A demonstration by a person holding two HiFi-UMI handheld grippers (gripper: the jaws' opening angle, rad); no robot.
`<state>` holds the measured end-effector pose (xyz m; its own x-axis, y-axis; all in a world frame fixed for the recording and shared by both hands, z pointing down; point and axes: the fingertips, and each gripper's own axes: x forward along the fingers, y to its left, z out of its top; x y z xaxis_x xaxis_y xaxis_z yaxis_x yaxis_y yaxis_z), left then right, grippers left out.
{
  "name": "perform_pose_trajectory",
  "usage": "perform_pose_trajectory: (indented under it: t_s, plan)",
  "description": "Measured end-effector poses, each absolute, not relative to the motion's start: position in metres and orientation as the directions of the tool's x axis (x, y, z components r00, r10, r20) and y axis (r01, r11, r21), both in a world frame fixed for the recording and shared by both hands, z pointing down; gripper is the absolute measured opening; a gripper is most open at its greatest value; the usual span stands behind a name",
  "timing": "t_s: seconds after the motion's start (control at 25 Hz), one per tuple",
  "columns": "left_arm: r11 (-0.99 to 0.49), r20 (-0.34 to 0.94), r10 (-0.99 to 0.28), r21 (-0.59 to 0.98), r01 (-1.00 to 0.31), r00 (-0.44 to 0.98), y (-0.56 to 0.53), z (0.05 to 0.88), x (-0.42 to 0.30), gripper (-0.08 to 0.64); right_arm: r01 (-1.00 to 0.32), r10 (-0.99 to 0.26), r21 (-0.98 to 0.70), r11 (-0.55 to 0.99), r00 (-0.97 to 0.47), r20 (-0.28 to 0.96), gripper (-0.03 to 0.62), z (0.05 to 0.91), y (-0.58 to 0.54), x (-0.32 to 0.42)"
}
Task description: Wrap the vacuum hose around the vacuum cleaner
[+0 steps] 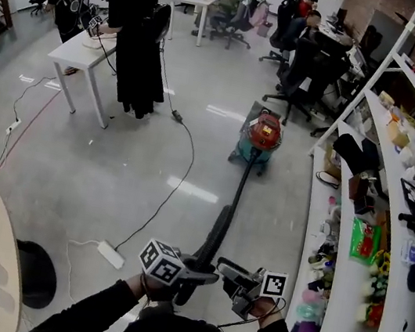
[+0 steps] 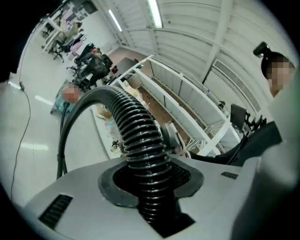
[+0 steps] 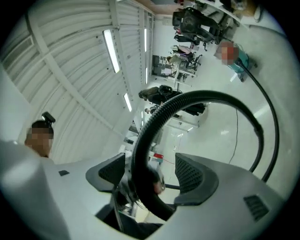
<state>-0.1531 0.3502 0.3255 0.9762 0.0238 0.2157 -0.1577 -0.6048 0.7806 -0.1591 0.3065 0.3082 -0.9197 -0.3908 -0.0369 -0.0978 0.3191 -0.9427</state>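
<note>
1. Standing on the pale floor [image 1: 93, 181] in the upper centre of the head view, the vacuum cleaner [image 1: 261, 139] shows a red top on a teal body. It is well apart from both grippers.
2. The vacuum hose [image 1: 223, 220] leaves the cleaner and runs down the frame in a nearly straight line to the grippers at bottom centre. Its long axis lies top to bottom in the head view. The far end points at the cleaner and the near end lies at the grippers. No turn of hose is laid around the body yet.
3. The left gripper [image 1: 202, 277] pinches the hose. In the left gripper view both pads press on the corrugated ribs, and the hose [image 2: 138, 136] arcs up and away toward the upper left of that frame.
4. The right gripper [image 1: 227, 270] stands spread, just right of the left one. In the right gripper view the hose [image 3: 154, 122] passes between the pads with neither pad seen to press on it.
5. Judgement: the cleaner lies straight ahead of both grippers along the hose axis, and neither hand is clearly nearer. The coming move likely requires carrying the gripped end up-frame to the cleaner, with the left gripper leading.
</note>
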Motion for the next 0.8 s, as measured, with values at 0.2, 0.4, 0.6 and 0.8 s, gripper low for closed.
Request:
perform_pose_trajectory:
  t_s: [0.2, 0.4, 0.6, 0.8]
  plan:
    - [-0.483, 0.246, 0.055, 0.855, -0.19, 0.968, 0.298, 0.337, -0.157, 0.153, -0.374, -0.298, -0.731, 0.571, -0.924, 0.24, 0.325, 0.356, 0.356, -0.17]
    - [-0.372, 0.163, 0.115, 0.922, -0.11, 0.98, 0.257, 0.322, -0.143, 0.155, -0.381, -0.153, -0.347, 0.857, -0.832, 0.534, 0.325, 0.4, 0.367, -0.216]
    - [-0.41, 0.198, 0.161, 0.905, -0.117, 0.967, 0.226, 0.304, -0.111, 0.164, -0.285, -0.131, -0.293, 0.913, -0.883, 0.45, 0.214, 0.387, 0.323, -0.24]
    - [-0.711, 0.609, 0.003, 0.559, -0.426, 0.793, 0.172, 0.326, -0.092, 0.385, -0.272, -0.21, -0.55, 0.789, -0.962, 0.175, 0.195, 0.348, 0.246, -0.202]
